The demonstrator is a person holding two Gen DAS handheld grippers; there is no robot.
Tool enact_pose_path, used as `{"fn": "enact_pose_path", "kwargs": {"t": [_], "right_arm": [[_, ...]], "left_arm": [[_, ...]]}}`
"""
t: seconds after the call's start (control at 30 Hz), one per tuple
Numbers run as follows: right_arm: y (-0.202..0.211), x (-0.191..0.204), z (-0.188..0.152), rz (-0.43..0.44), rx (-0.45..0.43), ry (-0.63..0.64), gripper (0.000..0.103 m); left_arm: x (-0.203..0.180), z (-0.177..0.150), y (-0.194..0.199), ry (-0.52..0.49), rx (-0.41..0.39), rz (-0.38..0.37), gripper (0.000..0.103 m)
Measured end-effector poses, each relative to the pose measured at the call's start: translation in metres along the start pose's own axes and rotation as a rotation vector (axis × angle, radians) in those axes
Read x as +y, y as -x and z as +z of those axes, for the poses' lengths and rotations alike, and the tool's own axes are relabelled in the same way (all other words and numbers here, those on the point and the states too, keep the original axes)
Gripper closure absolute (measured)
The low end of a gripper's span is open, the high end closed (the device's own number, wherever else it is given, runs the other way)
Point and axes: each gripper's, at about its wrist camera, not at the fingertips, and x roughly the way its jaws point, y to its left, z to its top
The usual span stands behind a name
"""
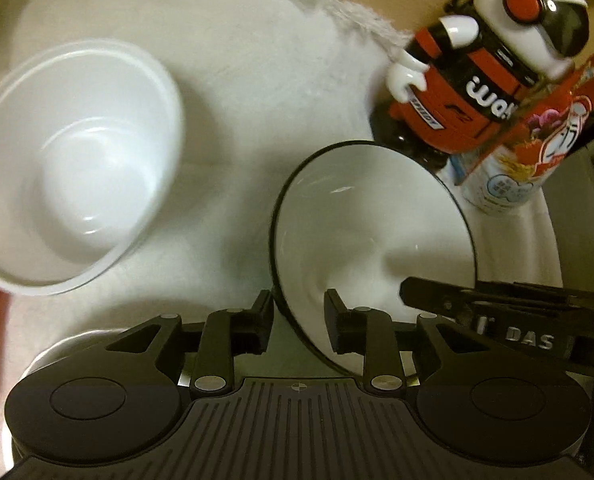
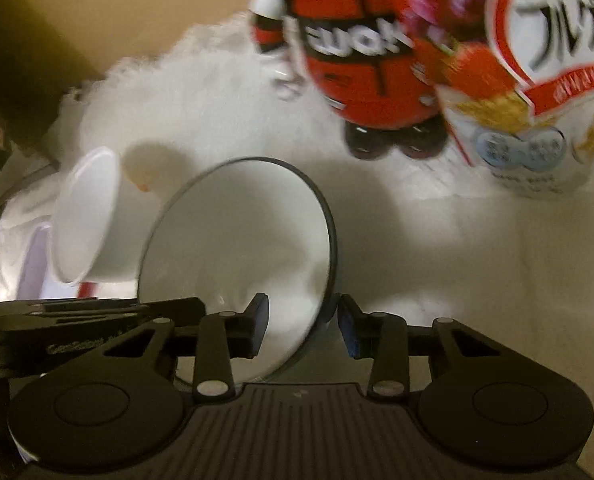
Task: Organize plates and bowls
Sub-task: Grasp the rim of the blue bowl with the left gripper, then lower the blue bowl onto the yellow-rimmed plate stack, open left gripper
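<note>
On the fluffy white cloth (image 1: pixel 237 80), the plain white bowl (image 1: pixel 77 168) sits at nine o'clock. The black-rimmed bowl (image 1: pixel 373 232) is at the middle, tipped up on its edge. The left gripper (image 1: pixel 297 320) is part open, one finger on each side of its rim. The right gripper (image 2: pixel 301 320) stands the same way. At two o'clock are the toy robot (image 1: pixel 489 64) and snack pack (image 1: pixel 537 140).

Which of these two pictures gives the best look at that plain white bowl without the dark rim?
The left wrist view. There the plain white bowl faces the camera, so its whole rim and inside show, though blurred. The right wrist view catches it only side-on at the left, partly behind the black-rimmed bowl.
</note>
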Motion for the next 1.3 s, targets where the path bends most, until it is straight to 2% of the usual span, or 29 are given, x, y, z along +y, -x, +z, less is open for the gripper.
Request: {"fn": "enact_pose_path", "kwargs": {"t": [0.1, 0.23, 0.33, 0.53, 0.8, 0.93, 1.07, 1.2, 1.3], "right_arm": [[-0.012, -0.006, 0.001, 0.027, 0.029, -0.028, 0.064], [-0.027, 0.001, 0.003, 0.000, 0.056, 0.003, 0.064], [-0.028, 0.003, 0.005, -0.003, 0.062, 0.003, 0.064], [-0.001, 0.008, 0.007, 0.014, 0.010, -0.023, 0.064], [0.055, 0.021, -0.003, 0.015, -0.114, -0.009, 0.064], [0.088, 0.020, -0.023, 0.029, -0.154, -0.016, 0.064], [0.120, 0.015, -0.052, 0.036, -0.188, -0.013, 0.064], [0.135, 0.009, -0.088, 0.014, -0.201, -0.008, 0.064], [0.128, 0.005, -0.110, -0.004, -0.166, -0.022, 0.063]], "left_arm": [[-0.003, 0.006, -0.010, -0.008, -0.008, 0.019, 0.073], [0.000, 0.012, -0.024, 0.010, 0.017, 0.010, 0.073], [-0.004, 0.014, -0.027, 0.010, 0.029, 0.032, 0.072], [-0.016, 0.018, -0.001, -0.037, -0.005, 0.049, 0.072], [-0.036, 0.014, 0.051, -0.099, -0.076, -0.001, 0.071], [-0.046, -0.004, 0.076, -0.132, -0.088, -0.046, 0.071], [-0.058, -0.038, 0.093, -0.187, -0.091, -0.091, 0.071], [-0.065, -0.071, 0.086, -0.218, -0.037, -0.120, 0.071], [-0.066, -0.089, 0.071, -0.228, 0.012, -0.110, 0.071]]}}
